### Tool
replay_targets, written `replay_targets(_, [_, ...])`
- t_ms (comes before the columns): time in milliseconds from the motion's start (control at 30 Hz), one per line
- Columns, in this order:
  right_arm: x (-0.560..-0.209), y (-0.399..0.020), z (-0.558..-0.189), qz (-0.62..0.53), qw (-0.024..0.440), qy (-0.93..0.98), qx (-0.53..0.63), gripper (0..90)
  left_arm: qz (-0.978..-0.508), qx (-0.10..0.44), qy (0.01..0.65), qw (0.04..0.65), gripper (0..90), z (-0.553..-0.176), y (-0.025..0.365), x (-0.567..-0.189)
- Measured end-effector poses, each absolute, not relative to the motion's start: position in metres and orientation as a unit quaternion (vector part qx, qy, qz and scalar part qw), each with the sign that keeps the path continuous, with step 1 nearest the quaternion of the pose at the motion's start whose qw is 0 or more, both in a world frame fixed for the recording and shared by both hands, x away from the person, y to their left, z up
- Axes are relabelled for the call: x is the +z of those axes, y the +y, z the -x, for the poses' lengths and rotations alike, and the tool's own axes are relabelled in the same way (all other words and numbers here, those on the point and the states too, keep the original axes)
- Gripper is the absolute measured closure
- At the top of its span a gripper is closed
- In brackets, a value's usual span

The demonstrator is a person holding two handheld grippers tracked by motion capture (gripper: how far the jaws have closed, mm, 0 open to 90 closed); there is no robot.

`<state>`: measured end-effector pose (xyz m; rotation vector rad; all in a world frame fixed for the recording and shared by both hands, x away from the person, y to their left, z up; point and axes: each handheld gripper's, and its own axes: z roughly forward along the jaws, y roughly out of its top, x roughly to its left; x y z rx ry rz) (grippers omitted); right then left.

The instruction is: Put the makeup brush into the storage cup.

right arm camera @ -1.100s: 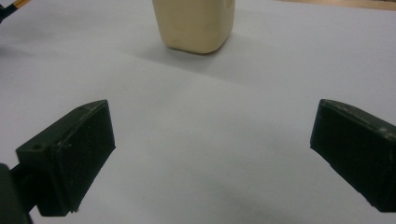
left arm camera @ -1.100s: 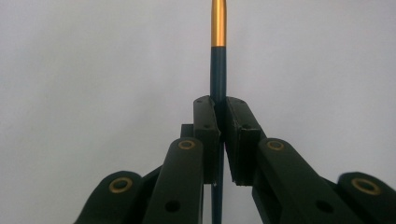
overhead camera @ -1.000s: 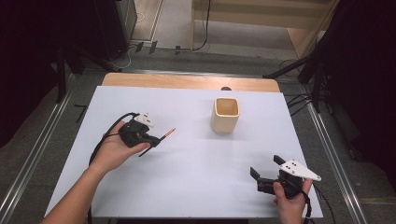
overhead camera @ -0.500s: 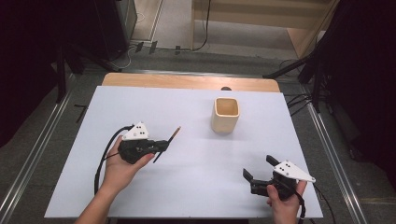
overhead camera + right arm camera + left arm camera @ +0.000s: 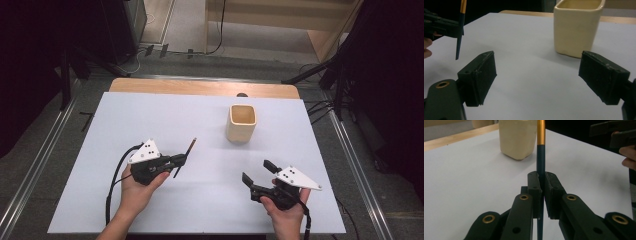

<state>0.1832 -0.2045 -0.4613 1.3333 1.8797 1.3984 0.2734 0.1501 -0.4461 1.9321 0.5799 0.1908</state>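
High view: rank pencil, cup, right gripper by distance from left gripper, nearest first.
1. Pencil: clamped in the left gripper fingers, pointing up-right.
2. Right gripper: open, across the table near the front edge.
3. Cup: far right, toward the back; only slightly farther.

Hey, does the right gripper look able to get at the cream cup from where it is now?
Probably yes. The right gripper is open and holds nothing, and bare white table lies between it and the cream cup. The left gripper, clamping a pencil, sits off to the side.
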Motion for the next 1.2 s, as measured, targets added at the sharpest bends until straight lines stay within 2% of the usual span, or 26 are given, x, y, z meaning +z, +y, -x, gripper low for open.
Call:
replay_targets(267, [-0.45, -0.161, -0.195, -0.472, 0.223, 0.681, 0.514, 23.6, -0.799, 0.08, 0.243, 0.544, 84.2, -0.271, 0.151, -0.448])
replay_targets(333, [-0.447, -0.151, -0.198, -0.464, 0.214, 0.682, 0.524, 30.8, -0.797, 0.079, 0.243, 0.547, 84.2, -0.27, 0.15, -0.449])
replay_targets(600, [-0.434, -0.119, -0.212, -0.454, 0.187, 0.679, 0.545, 40.0, -0.79, 0.073, 0.242, 0.559, 84.2, -0.27, 0.148, -0.455])
replay_targets(733, [-0.43, -0.105, -0.217, -0.455, 0.181, 0.678, 0.549, 42.3, -0.786, 0.065, 0.244, 0.565, 84.2, -0.27, 0.148, -0.457])
replay_targets(900, [-0.433, -0.094, -0.226, -0.455, 0.144, 0.67, 0.569, 56.7, -0.783, 0.066, 0.243, 0.569, 84.2, -0.27, 0.149, -0.456])
replay_targets(1200, [-0.438, -0.079, -0.235, -0.469, 0.126, 0.643, 0.593, 65.1, -0.784, 0.066, 0.24, 0.569, 84.2, -0.269, 0.149, -0.456])
